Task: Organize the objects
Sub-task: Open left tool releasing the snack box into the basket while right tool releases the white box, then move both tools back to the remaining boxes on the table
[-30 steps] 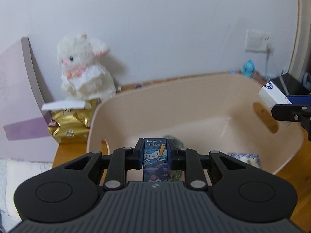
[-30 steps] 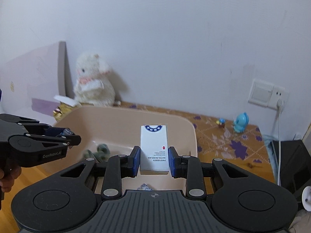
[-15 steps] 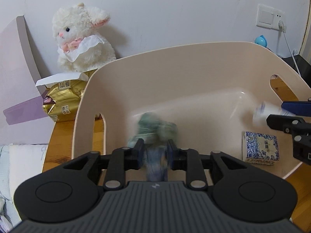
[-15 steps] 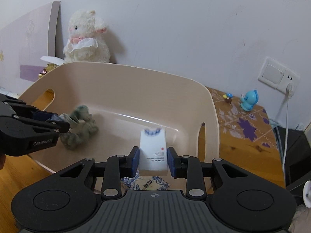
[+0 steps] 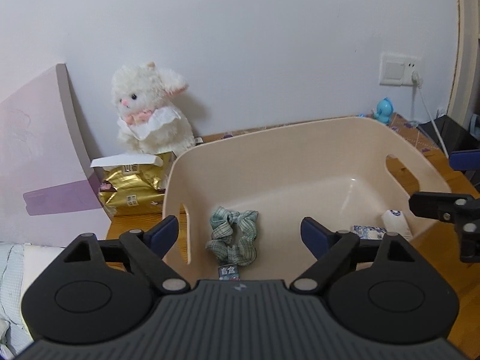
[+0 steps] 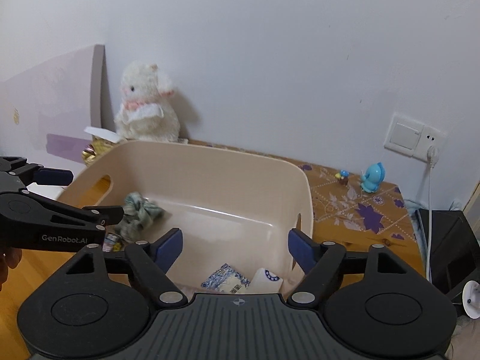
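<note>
Basin: the beige plastic basin [image 5: 300, 150] stands on a wooden tabletop [image 6: 354, 237] against a white wall, a cut-out handle in each end wall, and fills the middle of both wrist views.
Left gripper: the left gripper [image 5: 238, 234] hangs over the basin's near rim at its left end, jaws opening and well spread, nothing between the blue pads; it shows in the right wrist view too [image 6: 96, 198].
Right gripper: the right gripper [image 6: 235, 247] hangs over the near rim at the right end, jaws likewise opening, nothing between them.
Scrunchie: a green checked scrunchie [image 5: 234, 235] lies on the basin floor directly ahead of and below the left gripper's gap.
White box: a white box [image 6: 268, 279] with a round blue emblem lies just under the right gripper, its long axis running roughly away from the camera, touching or nearly touching a blue-patterned packet [image 6: 225, 279] on its left.
Small card box: a little illustrated box [image 5: 229, 271] rests at the near wall below the scrunchie, mostly hidden by the left gripper's body.
Nearer hand: the left is nearer the scrunchie and card box; the right is nearer the white box and packet.
What next, as a judgement: everything in the basin looks delivered, so the coming move probably turns away from it, toward items outside, such as the gold tissue pack [image 5: 135, 189] left of the basin, on the left gripper's side.
</note>
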Motion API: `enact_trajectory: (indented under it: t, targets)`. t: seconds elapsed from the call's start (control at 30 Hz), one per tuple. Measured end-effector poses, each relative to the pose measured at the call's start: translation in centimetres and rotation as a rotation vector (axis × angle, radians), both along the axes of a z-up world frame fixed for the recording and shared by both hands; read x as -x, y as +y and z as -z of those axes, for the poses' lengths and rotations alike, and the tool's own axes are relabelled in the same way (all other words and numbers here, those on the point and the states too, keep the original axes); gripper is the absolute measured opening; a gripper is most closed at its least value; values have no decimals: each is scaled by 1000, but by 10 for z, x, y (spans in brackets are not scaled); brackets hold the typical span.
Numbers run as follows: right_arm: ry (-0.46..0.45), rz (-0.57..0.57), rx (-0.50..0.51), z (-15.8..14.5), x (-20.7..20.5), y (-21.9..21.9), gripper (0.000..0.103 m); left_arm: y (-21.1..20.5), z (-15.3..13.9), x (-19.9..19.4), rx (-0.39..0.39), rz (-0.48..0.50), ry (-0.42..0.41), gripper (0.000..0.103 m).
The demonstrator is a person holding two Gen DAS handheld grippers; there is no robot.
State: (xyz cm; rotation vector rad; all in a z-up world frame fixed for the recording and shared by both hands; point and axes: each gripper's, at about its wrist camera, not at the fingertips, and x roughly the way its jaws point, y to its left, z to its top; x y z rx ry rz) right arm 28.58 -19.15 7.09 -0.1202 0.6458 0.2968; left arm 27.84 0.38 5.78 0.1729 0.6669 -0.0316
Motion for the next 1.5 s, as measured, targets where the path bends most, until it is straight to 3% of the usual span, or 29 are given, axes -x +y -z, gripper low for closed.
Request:
enact_trajectory:
  t: [0.3,0.67,1.03,1.5]
  targets:
    - [-33,-19,-23,-17,52,-21,92,9,-14,58,-12,3,-63,93]
    - [-28,-10,-45,-10,114,-45,95,16,-1,118,25,-3,-77,93]
    - [76,-2,-43,40,162,-53,97,13,42,154,40,39,-24,93]
    - [201,-4,-20,94,151,-35,97,3,101,152,14,89,75,93]
